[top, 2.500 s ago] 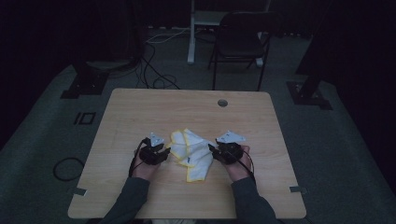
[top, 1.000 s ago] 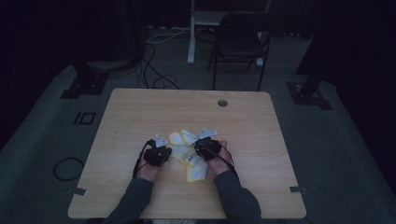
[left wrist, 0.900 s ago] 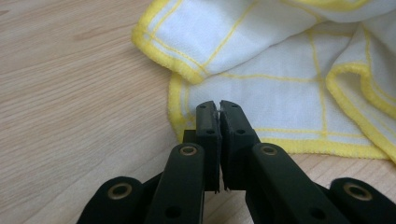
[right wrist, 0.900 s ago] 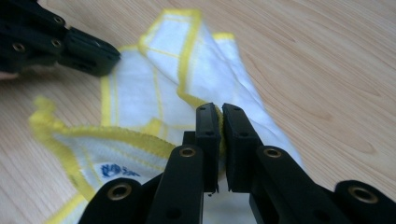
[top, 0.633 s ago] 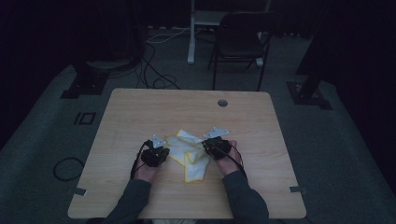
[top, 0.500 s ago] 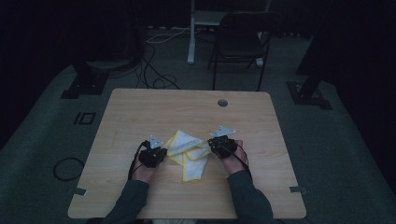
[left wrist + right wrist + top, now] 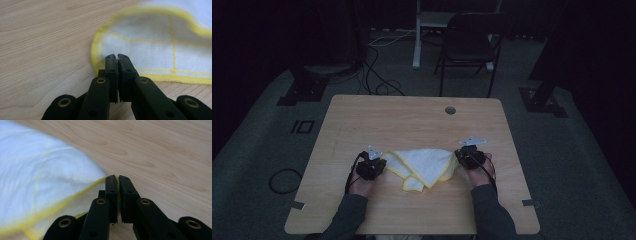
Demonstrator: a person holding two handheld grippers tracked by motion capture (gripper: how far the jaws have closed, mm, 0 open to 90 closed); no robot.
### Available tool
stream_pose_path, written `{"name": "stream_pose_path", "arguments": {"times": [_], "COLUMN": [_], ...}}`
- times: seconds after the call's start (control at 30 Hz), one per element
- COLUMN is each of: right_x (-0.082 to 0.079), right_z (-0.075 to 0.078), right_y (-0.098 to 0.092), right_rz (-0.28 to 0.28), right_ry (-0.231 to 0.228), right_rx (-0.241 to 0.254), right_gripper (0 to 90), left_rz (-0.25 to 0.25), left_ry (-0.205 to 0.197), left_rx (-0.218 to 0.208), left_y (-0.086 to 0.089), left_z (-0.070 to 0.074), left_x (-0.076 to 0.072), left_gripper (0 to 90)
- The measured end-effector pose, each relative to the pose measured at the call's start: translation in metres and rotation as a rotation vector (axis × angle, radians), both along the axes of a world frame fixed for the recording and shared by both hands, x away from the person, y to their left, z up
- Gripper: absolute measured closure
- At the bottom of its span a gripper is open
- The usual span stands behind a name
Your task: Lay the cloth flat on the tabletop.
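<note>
Since the earlier pictures the right gripper (image 7: 462, 156) has been pulled out to the right, away from the left gripper (image 7: 379, 163), and the cloth (image 7: 424, 165) that was bunched up between them is now stretched wider. The left gripper has hardly been moved.

At the near edge of the table (image 7: 412, 115) two grey sleeves are seen, one on each side. A little farther in, both grippers are held low over the wood by the person's hands. The white cloth with the yellow edge is spread between them, in the near half of the table and about in the middle from left to right. One folded corner is pointed toward the near edge.

In the left gripper view, the jaws of the left gripper (image 7: 117, 56) are pressed together, and a thin bit of the cloth (image 7: 155, 50) is pinched at the tips. The rest of the cloth is laid flat on the wood beyond the jaws.

In the right gripper view, the jaws of the right gripper (image 7: 117, 177) are closed too, and the yellow edge of the cloth (image 7: 37, 177) is caught between them. The cloth is lifted and blurred there.

Farther off, a small round hole (image 7: 450, 110) is seen near the far edge of the table. Behind the table a dark chair (image 7: 469, 45) is stood on the floor.
</note>
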State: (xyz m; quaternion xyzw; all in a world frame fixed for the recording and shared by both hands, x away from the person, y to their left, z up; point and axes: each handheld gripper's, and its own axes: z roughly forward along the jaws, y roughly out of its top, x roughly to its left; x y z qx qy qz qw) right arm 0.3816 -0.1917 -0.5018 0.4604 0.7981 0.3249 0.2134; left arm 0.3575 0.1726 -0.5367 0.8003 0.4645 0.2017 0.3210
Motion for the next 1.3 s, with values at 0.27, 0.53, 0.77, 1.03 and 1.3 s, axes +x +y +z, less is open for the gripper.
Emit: {"name": "stream_pose_path", "arguments": {"times": [0.27,0.53,0.77,1.03,1.3], "right_x": [-0.002,-0.028,-0.042,-0.049,-0.049], "right_z": [-0.002,0.006,-0.009,-0.028,-0.033], "right_y": [-0.007,-0.013,-0.019,-0.030,-0.022], "right_rz": [0.002,0.027,0.047,0.042,0.063], "right_ry": [0.003,-0.056,-0.029,0.026,0.029], "right_rx": [-0.009,-0.012,-0.013,0.012,0.010], "right_gripper": [69.2,62.3,61.2,61.0,61.4], "left_rz": [0.010,-0.132,-0.287,-0.512,-0.647], "left_ry": [-0.011,-0.095,-0.114,-0.108,-0.088], "left_rx": [0.019,0.003,0.006,0.017,0.014], "left_y": [-0.002,-0.028,-0.065,-0.110,-0.140], "left_z": [0.004,0.027,0.028,0.018,0.012], "left_x": [-0.006,-0.025,-0.035,-0.055,-0.063], "left_gripper": [80.1,66.7,62.4,58.1,54.3]}}
